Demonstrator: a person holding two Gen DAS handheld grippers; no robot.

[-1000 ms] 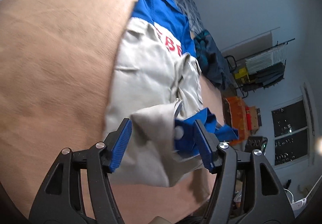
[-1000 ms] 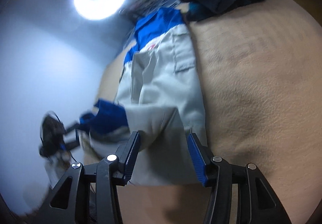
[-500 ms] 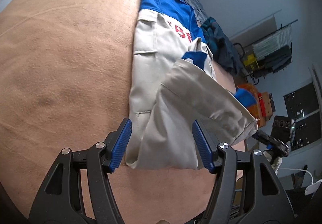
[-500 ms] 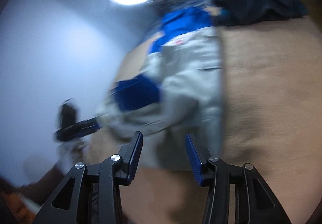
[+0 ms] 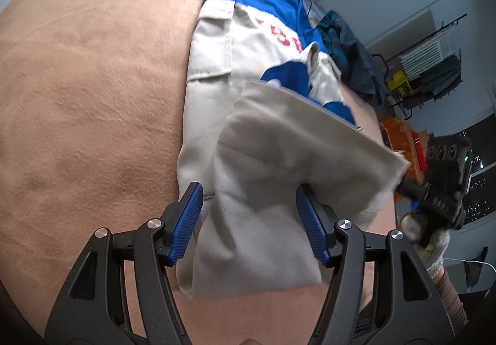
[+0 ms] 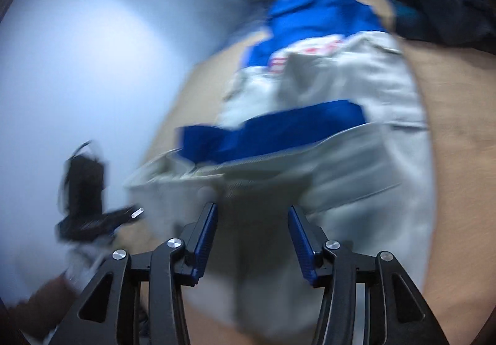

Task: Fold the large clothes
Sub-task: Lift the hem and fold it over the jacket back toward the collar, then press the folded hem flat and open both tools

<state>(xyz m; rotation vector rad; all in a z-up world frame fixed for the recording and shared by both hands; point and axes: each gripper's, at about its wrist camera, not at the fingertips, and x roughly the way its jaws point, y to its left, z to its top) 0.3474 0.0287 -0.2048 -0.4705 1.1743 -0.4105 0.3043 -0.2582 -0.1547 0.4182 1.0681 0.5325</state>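
Two grippers hovered over the grey-and-blue jacket [image 5: 217, 72] lying on the tan surface [image 5: 93, 81]. One sleeve [image 5: 279, 159] lay folded across the body, so the fold looked partly done; the lower half was probably left. Left gripper [image 5: 248, 224] had fingers spread, pinching nothing. Right gripper [image 6: 251, 239] also stood spread with cloth under it, though blur made contact hard to judge, and the hem sat cut off

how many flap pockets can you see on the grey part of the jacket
2: one flap pocket sits high near the blue yoke, a second flap pocket lower on the same side; folded cloth may hide others.
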